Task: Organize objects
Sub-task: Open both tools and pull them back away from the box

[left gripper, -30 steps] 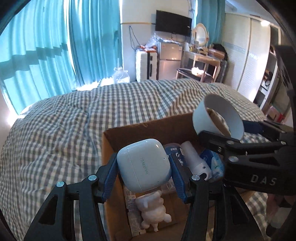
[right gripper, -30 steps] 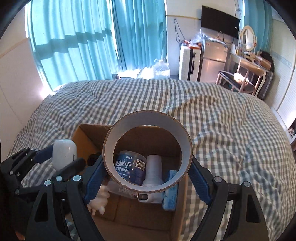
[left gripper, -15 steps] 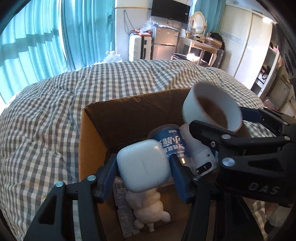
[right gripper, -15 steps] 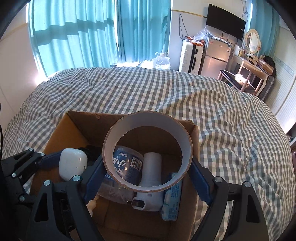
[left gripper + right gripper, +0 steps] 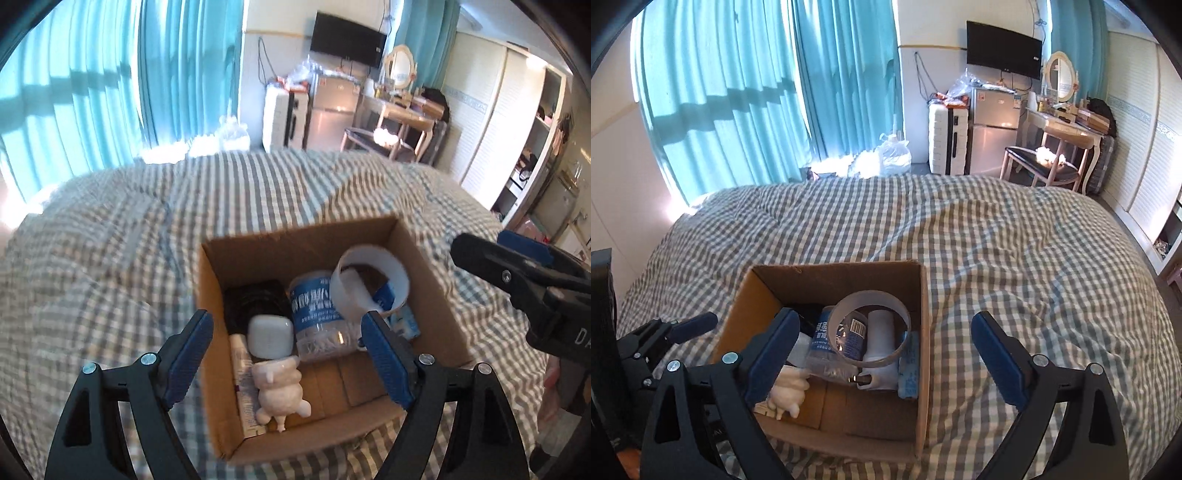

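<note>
Between and just beyond the left gripper's (image 5: pixel 284 347) blue-padded fingers (image 5: pixel 190 354) sat an open cardboard box (image 5: pixel 432 280), brown, square-walled and matte, resting on the bed (image 5: pixel 997 240). Both sets of jaws had just been opening; they stood wide apart with nothing between the pads. The right gripper (image 5: pixel 882 354) hung likewise spread and empty over the box's near right corner.

Inside the box lay one smooth white earbud case (image 5: pixel 267 336) with rounded corners, directly ahead of the left fingers, propped above one glossy cream figurine (image 5: pixel 279 393). Beside the case lay one crinkled clear plastic bottle (image 5: pixel 314 314) with a blue label, and over it leaned one white cardboard tape ring (image 5: pixel 369 288), brown on its inner face. One white cylindrical item (image 5: pixel 881 339) showed through the ring in the right wrist view, and one pale blue soft packet (image 5: pixel 910 365) stood against the right wall. A dark object (image 5: pixel 258 299) filled the far left corner; what it was could not be told. One flat printed packet (image 5: pixel 243 384) lay along the left wall.

The bed wore a grey-and-white checked quilt, softly rumpled. Beyond it hung teal pleated curtains (image 5: pixel 738 92), with a white suitcase (image 5: pixel 947 136), a small fridge (image 5: pixel 993 129), a wall television (image 5: pixel 1004 50), and a dressing table (image 5: pixel 1067 125) with an oval mirror.
</note>
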A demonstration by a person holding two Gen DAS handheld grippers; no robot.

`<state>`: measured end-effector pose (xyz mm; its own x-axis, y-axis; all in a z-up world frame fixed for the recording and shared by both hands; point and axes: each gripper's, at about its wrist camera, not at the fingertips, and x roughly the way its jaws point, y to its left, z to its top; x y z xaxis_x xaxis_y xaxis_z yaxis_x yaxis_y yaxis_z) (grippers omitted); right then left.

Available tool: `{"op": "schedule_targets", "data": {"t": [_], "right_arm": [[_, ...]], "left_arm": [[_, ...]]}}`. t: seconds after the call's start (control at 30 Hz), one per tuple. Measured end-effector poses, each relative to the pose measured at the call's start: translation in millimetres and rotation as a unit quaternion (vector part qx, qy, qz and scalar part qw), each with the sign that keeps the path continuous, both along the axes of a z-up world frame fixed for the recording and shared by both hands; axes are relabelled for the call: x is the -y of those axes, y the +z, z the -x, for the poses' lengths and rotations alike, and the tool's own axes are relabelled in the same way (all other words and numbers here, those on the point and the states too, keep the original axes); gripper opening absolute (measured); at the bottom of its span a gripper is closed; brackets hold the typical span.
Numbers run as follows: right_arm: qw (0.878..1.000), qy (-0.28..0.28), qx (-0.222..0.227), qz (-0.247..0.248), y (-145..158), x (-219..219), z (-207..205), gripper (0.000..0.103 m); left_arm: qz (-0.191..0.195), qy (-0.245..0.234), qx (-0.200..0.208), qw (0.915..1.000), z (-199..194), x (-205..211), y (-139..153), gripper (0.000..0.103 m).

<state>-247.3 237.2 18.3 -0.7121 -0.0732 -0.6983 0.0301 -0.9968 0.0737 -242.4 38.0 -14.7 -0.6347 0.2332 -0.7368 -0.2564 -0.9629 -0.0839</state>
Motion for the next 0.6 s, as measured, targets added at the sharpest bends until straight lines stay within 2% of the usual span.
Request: {"op": "schedule_targets", "data": {"t": [0.1,0.33,0.47,0.6], "right_arm": [[1.000,-0.005,-0.025,-0.004,25.3,1.5,-20.3,0.095],[0.997,-0.017,-0.079,-0.009,84.0,0.8,-72.3,0.096],[0.993,-0.016,-0.112,-0.013,114.2,1.8,-104.2,0.097],[0.990,-0.017,-0.143,-0.014,137.9,2.1,-136.8,0.099]], "left_arm": [[0.010,0.003,-0.032,0.9994,-16.3,0.7,29.5,0.087],[0.007,0.021,-0.076,0.9968,-49.5,8.4,84.6,0.087],[0.007,0.034,-0.115,0.9927,-78.3,13.2,117.0,0.100],[0.002,0.034,-0.159,0.9866,-109.5,15.1,145.6,0.102]]}}
